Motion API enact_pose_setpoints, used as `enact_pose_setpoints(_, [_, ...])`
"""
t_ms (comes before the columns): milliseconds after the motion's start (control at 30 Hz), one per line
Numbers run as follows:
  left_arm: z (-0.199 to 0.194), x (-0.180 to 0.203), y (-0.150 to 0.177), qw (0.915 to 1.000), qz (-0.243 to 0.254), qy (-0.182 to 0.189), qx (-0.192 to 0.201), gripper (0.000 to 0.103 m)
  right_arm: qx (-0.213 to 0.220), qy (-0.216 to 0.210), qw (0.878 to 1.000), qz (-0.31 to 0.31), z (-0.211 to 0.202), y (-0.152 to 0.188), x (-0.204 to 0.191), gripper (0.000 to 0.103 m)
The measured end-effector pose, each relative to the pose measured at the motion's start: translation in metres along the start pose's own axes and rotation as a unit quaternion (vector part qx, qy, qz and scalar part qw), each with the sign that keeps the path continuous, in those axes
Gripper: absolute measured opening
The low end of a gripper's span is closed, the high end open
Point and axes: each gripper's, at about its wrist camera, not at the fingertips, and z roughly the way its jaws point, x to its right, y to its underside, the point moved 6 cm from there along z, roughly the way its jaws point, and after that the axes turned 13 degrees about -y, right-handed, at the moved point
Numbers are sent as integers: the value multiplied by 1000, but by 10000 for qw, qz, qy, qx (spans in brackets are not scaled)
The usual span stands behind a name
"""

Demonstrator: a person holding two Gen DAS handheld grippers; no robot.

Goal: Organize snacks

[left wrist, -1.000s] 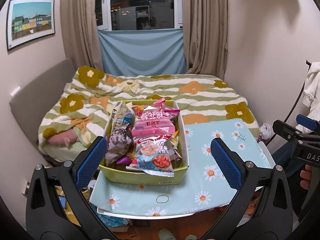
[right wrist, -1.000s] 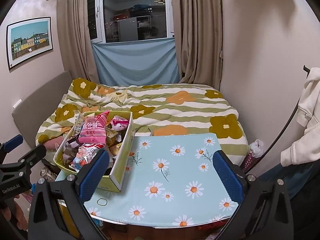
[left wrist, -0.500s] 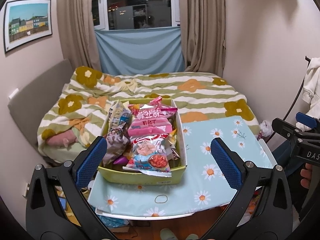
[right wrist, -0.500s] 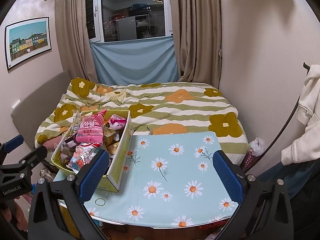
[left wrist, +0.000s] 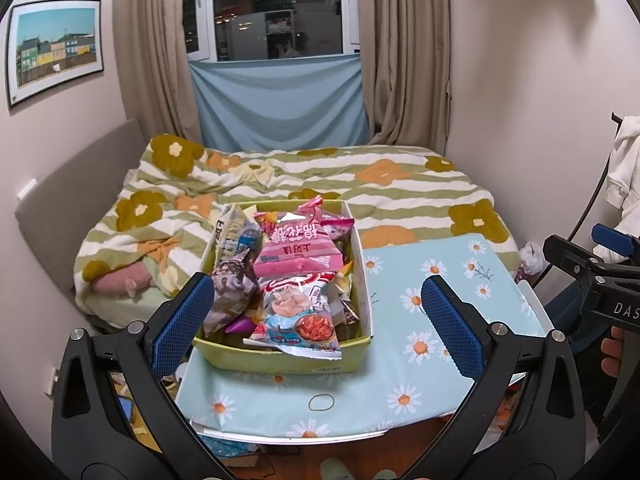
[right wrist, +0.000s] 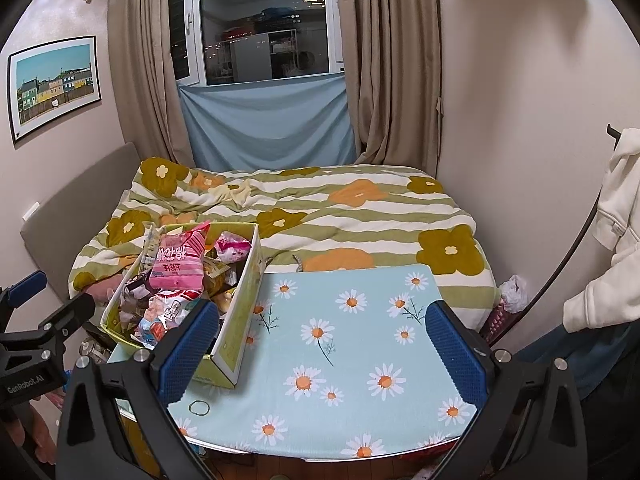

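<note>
**Already heaped, a snack box waits on a daisy-print bench**

Both pairs of tongs are spread wide and hold nothing: the left tongs (left wrist: 316,312) point at a yellow-green box (left wrist: 288,356) on the left part of the bench (left wrist: 440,368), while the right tongs (right wrist: 324,344) face the bare daisy cloth beside it. A pink packet (left wrist: 298,250) tops the pile, with a shrimp-chip bag (left wrist: 298,316) draped over the near rim and a brown bag (left wrist: 230,292) at the left wall. A rubber band (left wrist: 321,402) lies in front of the box. Behind stands a flowered bed (right wrist: 320,208).
</note>
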Motion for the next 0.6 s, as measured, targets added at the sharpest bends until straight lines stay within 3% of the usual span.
enact_pose_setpoints(600, [10, 3, -3, 10000, 33, 13, -41, 103, 1, 46, 10000, 62, 4, -5, 4, 103])
